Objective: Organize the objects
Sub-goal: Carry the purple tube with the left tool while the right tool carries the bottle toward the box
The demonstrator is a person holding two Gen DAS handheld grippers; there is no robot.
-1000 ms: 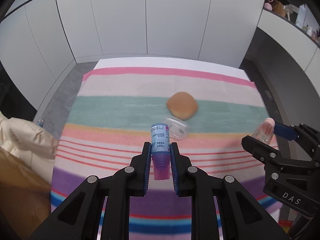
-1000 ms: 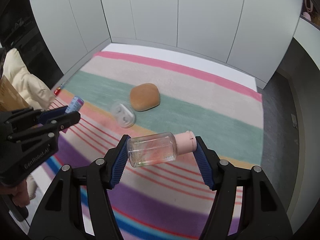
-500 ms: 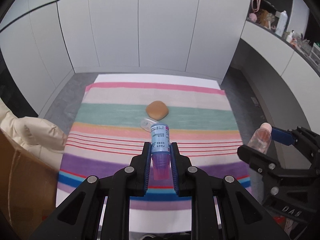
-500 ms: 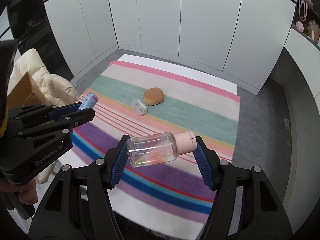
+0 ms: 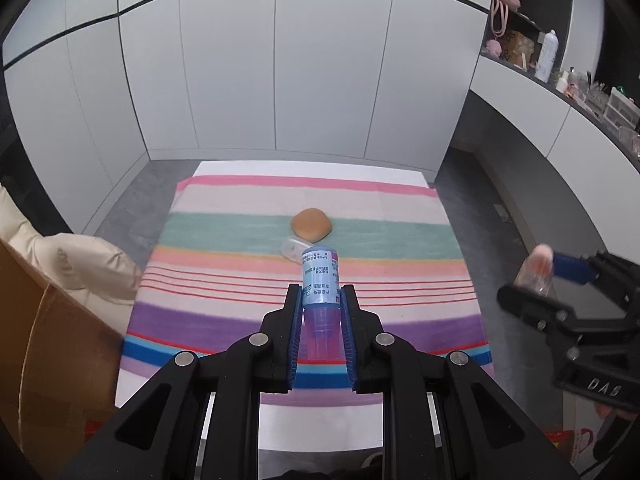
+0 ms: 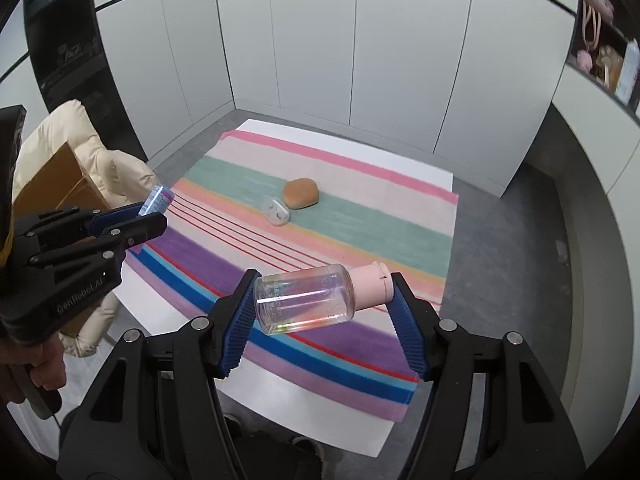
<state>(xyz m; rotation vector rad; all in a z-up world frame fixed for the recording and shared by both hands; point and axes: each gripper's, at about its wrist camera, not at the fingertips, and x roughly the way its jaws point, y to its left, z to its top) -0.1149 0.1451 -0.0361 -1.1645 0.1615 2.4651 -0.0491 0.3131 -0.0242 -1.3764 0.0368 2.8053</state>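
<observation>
Above striped cloth (image 6: pixel 332 216), sideways clear bottle (image 6: pixel 304 298)

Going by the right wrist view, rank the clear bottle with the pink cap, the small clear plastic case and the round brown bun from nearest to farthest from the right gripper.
1. Clear bottle with the pink cap: held crosswise between the right gripper pads.
2. Small clear plastic case: on the striped cloth, at the peach band.
3. Round brown bun: just behind the case, on the green band.

the right gripper (image 6: pixel 322 300) clamps a clear pink-capped bottle (image 6: pixel 306 299) lying crosswise; ahead lie a brown bun (image 6: pixel 301 193) and a small clear case (image 6: pixel 275 210).
</observation>
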